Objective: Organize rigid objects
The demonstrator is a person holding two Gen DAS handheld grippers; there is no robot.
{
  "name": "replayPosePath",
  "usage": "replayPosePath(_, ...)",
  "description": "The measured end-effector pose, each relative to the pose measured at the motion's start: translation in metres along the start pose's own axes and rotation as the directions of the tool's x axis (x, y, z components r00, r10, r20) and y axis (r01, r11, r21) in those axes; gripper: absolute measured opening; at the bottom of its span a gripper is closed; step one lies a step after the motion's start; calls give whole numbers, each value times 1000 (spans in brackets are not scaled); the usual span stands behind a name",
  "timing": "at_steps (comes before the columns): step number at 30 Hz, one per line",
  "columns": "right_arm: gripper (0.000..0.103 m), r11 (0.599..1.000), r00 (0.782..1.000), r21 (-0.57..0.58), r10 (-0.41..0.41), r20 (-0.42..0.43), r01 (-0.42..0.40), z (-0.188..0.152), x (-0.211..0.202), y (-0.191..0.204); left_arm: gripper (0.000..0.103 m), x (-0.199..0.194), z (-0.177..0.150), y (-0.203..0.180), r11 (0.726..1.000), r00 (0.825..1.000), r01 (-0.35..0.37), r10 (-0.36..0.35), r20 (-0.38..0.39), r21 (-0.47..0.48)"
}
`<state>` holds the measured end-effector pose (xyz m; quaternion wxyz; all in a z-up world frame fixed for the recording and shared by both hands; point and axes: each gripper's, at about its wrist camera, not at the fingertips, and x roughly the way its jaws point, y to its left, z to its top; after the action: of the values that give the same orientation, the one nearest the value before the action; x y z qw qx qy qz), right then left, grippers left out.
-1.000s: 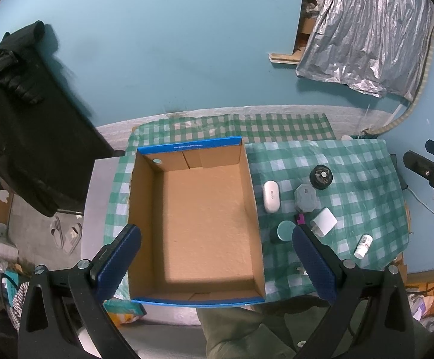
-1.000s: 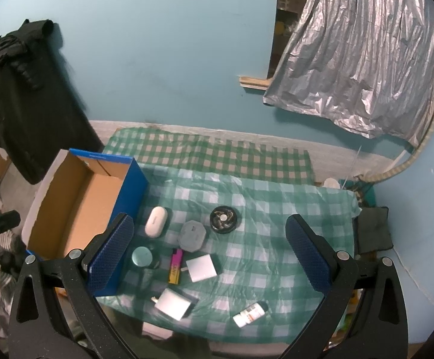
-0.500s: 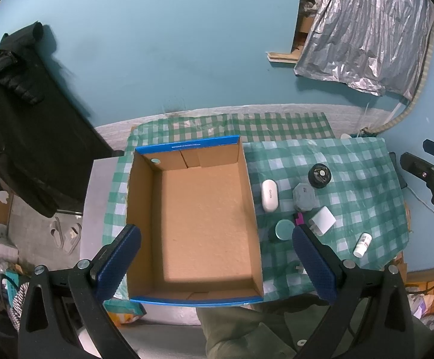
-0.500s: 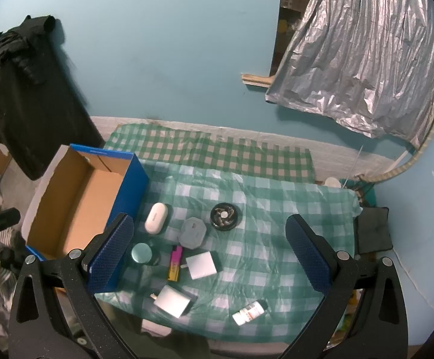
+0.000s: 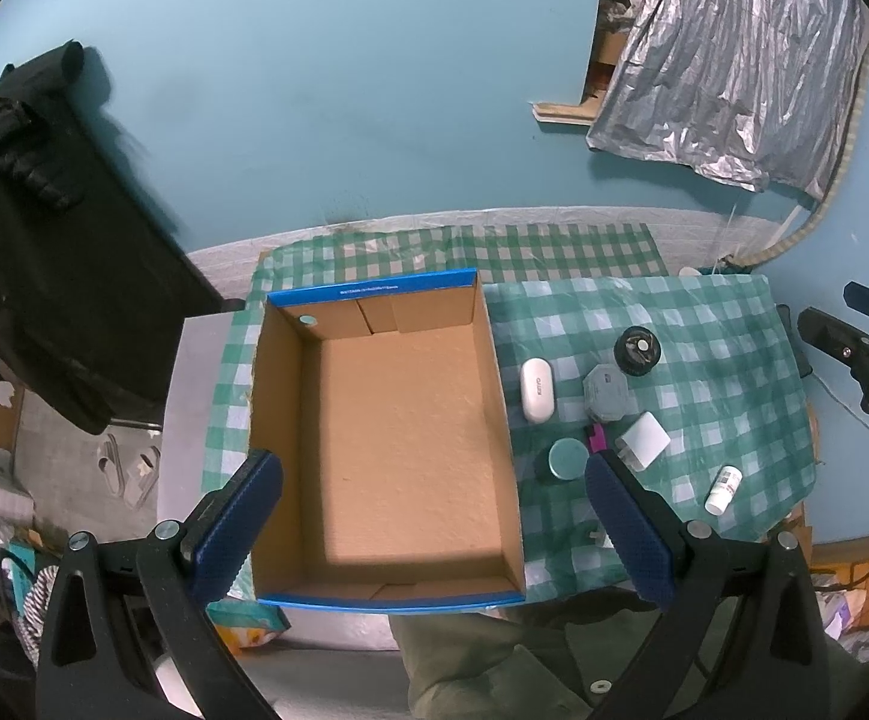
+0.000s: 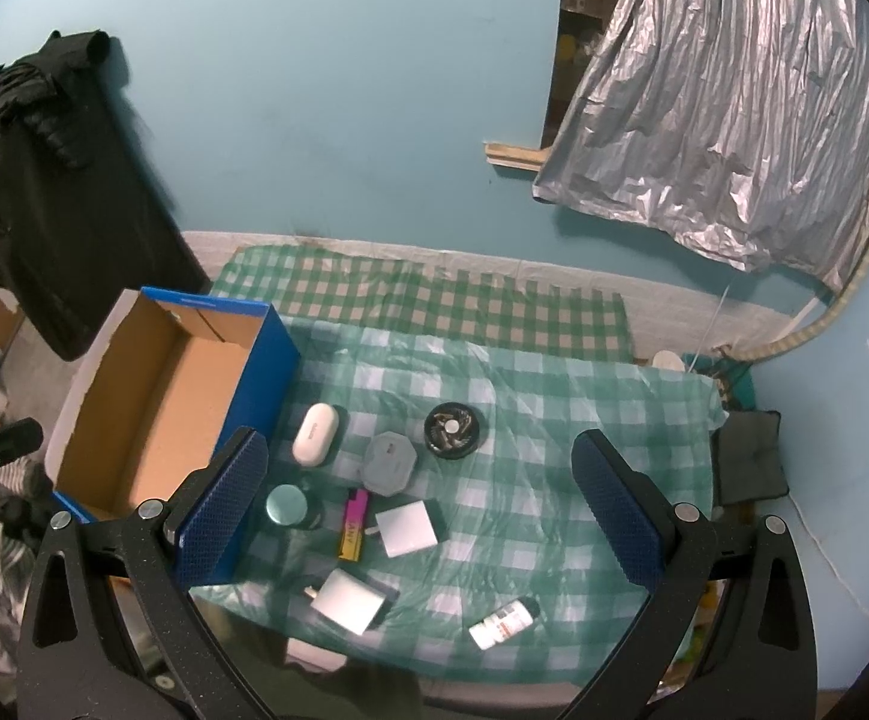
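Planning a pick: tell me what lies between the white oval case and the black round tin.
In the right wrist view, the grey octagonal box lies between the white oval case and the black round tin.

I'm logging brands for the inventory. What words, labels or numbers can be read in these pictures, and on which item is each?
"DA", cut off at the frame edge: on the right gripper body, left wrist view.
White earbud case: short grey print, too blurred to read.
Blue box rim: a line of white print, too small to read.
Small white bottle: label print too small.
Pink and yellow lighter: lettering blurred.
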<state>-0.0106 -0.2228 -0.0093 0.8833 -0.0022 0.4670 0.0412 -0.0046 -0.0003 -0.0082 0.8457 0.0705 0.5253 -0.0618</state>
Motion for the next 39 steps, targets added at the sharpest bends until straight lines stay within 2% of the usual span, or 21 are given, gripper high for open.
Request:
replayPosePath(23,101,1000,1000,4,-3,-26,3,-4,8,7,102,3,-2,10,1000,1000,8,-8,-17,-3)
replayPosePath(32,101,997,995,72,7,-102,0,-6,27,-11,102,25,-5,51,999,997,-40,39,-64,-8)
replayPosePath(39,101,986,981,167,13,-195,20,-31,50,-37,102,48,-9,86,999,992,-47,44,-119,-25)
